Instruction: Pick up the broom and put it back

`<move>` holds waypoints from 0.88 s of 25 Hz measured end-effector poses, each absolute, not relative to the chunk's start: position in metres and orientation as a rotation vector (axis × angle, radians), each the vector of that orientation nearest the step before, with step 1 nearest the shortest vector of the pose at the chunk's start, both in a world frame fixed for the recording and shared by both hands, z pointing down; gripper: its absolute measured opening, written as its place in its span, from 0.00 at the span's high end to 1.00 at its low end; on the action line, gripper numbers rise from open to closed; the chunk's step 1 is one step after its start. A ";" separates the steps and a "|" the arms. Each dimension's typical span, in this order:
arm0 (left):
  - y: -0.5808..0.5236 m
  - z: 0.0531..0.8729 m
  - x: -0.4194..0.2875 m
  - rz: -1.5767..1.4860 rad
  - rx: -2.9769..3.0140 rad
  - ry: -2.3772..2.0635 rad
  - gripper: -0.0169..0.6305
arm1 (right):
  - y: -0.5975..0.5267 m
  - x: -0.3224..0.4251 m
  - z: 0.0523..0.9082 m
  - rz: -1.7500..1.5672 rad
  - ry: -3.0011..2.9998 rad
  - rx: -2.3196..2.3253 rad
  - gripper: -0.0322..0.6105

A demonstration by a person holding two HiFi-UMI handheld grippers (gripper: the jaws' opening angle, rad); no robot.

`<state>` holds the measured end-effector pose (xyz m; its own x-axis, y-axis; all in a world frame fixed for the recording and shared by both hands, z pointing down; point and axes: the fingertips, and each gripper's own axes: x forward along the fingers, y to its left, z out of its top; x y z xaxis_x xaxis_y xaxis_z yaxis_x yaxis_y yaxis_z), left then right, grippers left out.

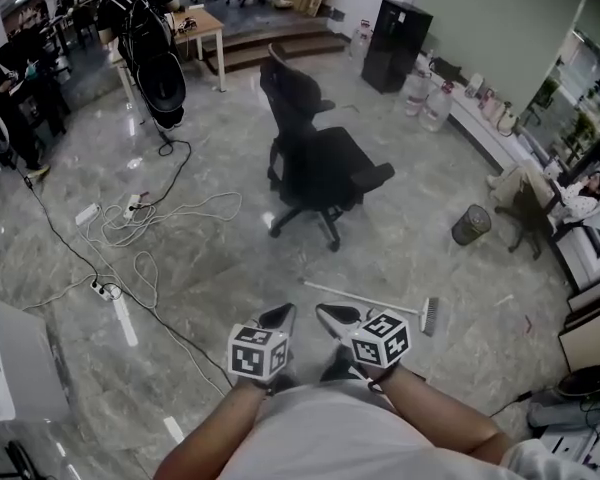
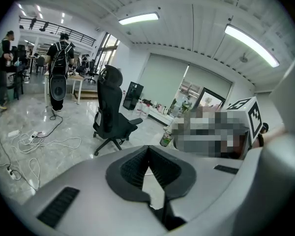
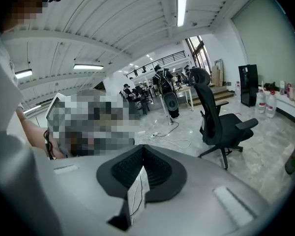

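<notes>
**Floor stock, left to right: broom down, both grippers empty**

1. White cabinet [image 1: 15, 363], lower left edge of the head view, standing on the grey marble-pattern floor [image 1: 210, 268].
2. Loose cables [image 1: 170, 213], white and black, trailing over the floor between two white power strips [image 1: 88, 213]. Any print on the strips is too small to read.
3. Pale wooden worktop [image 1: 202, 23], far upper left, beside standing people in dark clothes.
4. Left gripper [image 1: 280, 315] [image 2: 147, 149], held low before the person and pointing somewhat downward. Its black ribbed jaws meet at the tips with nothing between them. Its marker cube [image 1: 257, 353] bears black-and-white square patterns and no words.
5. Black office chair [image 1: 315, 158], on castors, mid-floor and well ahead of both grippers.
6. Right gripper [image 1: 328, 315] [image 3: 143, 148], just beside the left one and tilted down likewise. Its jaws are fully closed on nothing. Its own cube [image 1: 382, 338] carries the same kind of pattern.
7. Broom [image 1: 360, 297], lying flat on the floor just ahead and to the right of the right gripper, and touched by neither gripper. The pale handle runs left to right, and the brush head [image 1: 430, 315] is at the right end.
8. Black upright unit [image 1: 395, 43] against the far wall, with large clear water bottles [image 1: 427, 100] beside it. Their labels are illegible.
9. Small round bin [image 1: 471, 225] on the floor, right of the chair.
</notes>
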<state>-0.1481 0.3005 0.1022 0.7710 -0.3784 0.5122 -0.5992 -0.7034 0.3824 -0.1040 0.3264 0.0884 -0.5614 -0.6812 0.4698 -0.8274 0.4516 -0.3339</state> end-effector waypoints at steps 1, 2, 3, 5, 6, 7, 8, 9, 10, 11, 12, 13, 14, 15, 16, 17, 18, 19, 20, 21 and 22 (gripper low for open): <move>0.298 0.103 -0.145 0.544 2.421 -0.733 0.96 | 0.324 -0.100 0.090 0.789 -2.437 1.301 0.95; 0.295 0.105 -0.143 0.547 2.418 -0.736 0.96 | 0.321 -0.096 0.093 0.798 -2.437 1.304 0.95; 0.292 0.107 -0.141 0.552 2.415 -0.740 0.96 | 0.318 -0.092 0.096 0.813 -2.437 1.308 0.95; 0.285 0.111 -0.136 0.567 2.407 -0.747 0.96 | 0.311 -0.083 0.102 0.848 -2.438 1.311 0.95; 0.280 0.113 -0.132 0.575 2.403 -0.750 0.96 | 0.306 -0.078 0.104 0.863 -2.438 1.310 0.95; 0.275 0.114 -0.128 0.583 2.399 -0.753 0.96 | 0.300 -0.073 0.106 0.874 -2.438 1.308 0.95; 0.268 0.115 -0.124 0.592 2.393 -0.757 0.96 | 0.293 -0.067 0.107 0.884 -2.440 1.305 0.95; 0.260 0.116 -0.118 0.601 2.387 -0.761 0.96 | 0.284 -0.060 0.108 0.894 -2.442 1.300 0.95; 0.252 0.117 -0.112 0.611 2.379 -0.767 0.96 | 0.275 -0.053 0.109 0.905 -2.446 1.293 0.95; 0.242 0.119 -0.106 0.621 2.369 -0.774 0.96 | 0.265 -0.046 0.111 0.918 -2.449 1.283 0.95; 0.233 0.121 -0.100 0.631 2.359 -0.784 0.96 | 0.255 -0.039 0.115 0.933 -2.454 1.268 0.95; 0.223 0.125 -0.094 0.640 2.348 -0.797 0.96 | 0.245 -0.032 0.120 0.948 -2.459 1.249 0.95; 0.213 0.129 -0.086 0.648 2.339 -0.812 0.96 | 0.235 -0.023 0.126 0.960 -2.464 1.227 0.95; 0.203 0.133 -0.076 0.654 2.328 -0.827 0.96 | 0.224 -0.013 0.132 0.967 -2.468 1.201 0.95; 0.193 0.137 -0.066 0.659 2.314 -0.840 0.96 | 0.212 -0.001 0.137 0.971 -2.471 1.175 0.95; 0.182 0.141 -0.055 0.664 2.297 -0.851 0.96 | 0.200 0.011 0.142 0.974 -2.472 1.151 0.95; 0.172 0.146 -0.046 0.670 2.278 -0.860 0.96 | 0.187 0.022 0.147 0.977 -2.471 1.126 0.95; 0.162 0.151 -0.037 0.682 2.263 -0.869 0.96 | 0.175 0.032 0.152 0.981 -2.467 1.099 0.95; 0.153 0.158 -0.028 0.701 2.253 -0.880 0.96 | 0.164 0.041 0.159 0.986 -2.461 1.064 0.95; 0.144 0.166 -0.021 0.723 2.246 -0.891 0.96 | 0.155 0.050 0.168 0.991 -2.453 1.024 0.95; 0.136 0.174 -0.014 0.741 2.238 -0.902 0.96 | 0.145 0.058 0.177 0.994 -2.443 0.984 0.95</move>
